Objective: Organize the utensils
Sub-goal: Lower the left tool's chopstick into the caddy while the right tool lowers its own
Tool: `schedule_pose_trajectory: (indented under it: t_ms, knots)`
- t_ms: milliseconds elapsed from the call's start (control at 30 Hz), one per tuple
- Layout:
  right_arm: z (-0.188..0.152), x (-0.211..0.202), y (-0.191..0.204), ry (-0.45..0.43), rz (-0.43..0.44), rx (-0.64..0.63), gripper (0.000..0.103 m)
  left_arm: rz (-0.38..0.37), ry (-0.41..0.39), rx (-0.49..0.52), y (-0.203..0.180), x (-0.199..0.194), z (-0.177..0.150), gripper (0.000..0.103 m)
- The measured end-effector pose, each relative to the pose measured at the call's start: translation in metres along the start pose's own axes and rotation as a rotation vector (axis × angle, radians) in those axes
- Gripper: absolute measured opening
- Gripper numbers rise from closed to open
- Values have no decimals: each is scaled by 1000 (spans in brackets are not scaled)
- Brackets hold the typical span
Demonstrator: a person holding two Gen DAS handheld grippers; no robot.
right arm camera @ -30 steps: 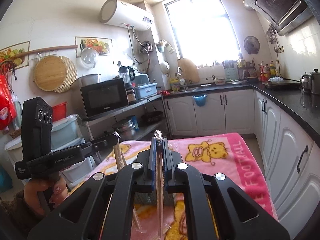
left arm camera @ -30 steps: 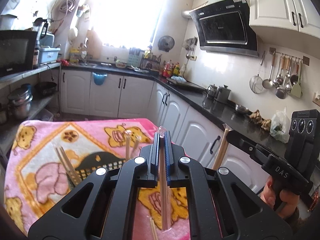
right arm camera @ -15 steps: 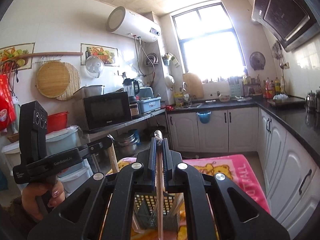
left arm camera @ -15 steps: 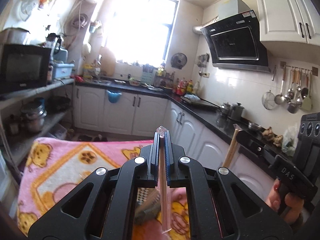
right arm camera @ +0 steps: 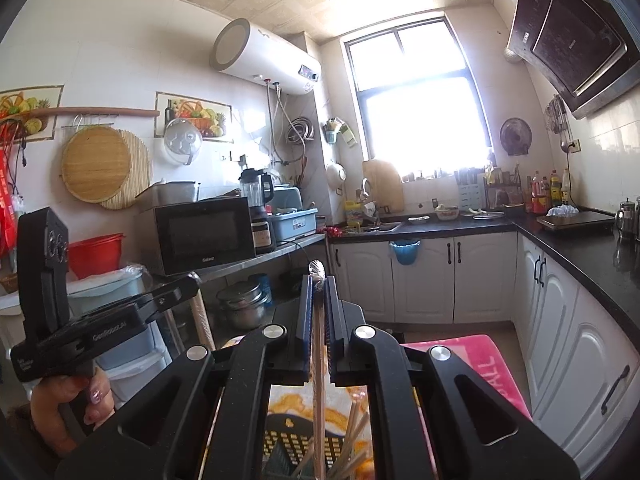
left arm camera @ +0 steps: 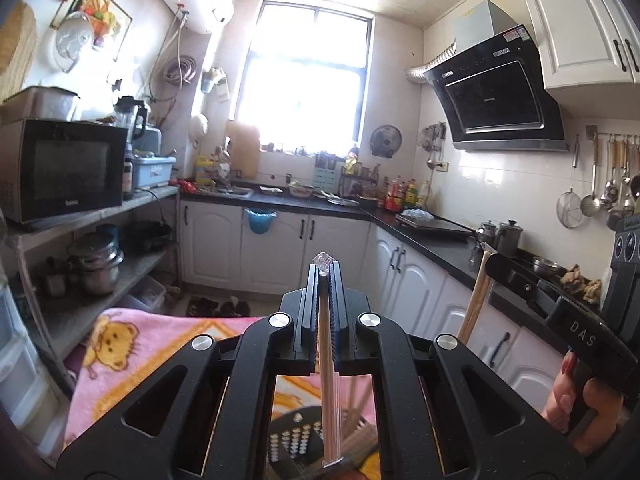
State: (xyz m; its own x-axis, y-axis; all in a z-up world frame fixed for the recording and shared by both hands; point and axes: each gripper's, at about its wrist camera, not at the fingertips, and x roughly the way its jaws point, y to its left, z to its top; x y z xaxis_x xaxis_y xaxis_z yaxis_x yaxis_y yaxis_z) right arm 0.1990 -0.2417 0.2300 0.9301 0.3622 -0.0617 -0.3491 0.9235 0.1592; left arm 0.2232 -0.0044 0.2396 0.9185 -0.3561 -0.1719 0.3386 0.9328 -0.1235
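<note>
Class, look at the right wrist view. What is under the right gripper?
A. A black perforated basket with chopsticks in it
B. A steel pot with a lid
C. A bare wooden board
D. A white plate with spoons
A: below the right gripper, a black basket with holes holds several chopsticks on the blanket.

The slotted black basket (right arm camera: 298, 446) was mostly hidden behind the right gripper's (right arm camera: 319, 280) body. Its lower part ran off the picture's bottom edge. The sticks (right arm camera: 352, 432) inside it were blurred.

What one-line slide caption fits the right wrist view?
Right gripper jaws shut on a thin stick, held above a dark slotted utensil basket in a kitchen.
</note>
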Motion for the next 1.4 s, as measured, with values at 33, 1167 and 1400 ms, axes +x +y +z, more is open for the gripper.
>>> schedule_pose_trajectory:
  t_ms: [33, 1167, 1400]
  knots:
    - [0, 3, -2, -2, -6, 1, 6, 7, 0, 6, 0, 3, -1, 2]
    - [-88, 60, -19, 15, -29, 111, 6, 42, 93, -2, 22, 58, -84, 3]
    - [-105, 64, -16, 59, -42, 104, 7, 34, 130, -8, 18, 64, -105, 3]
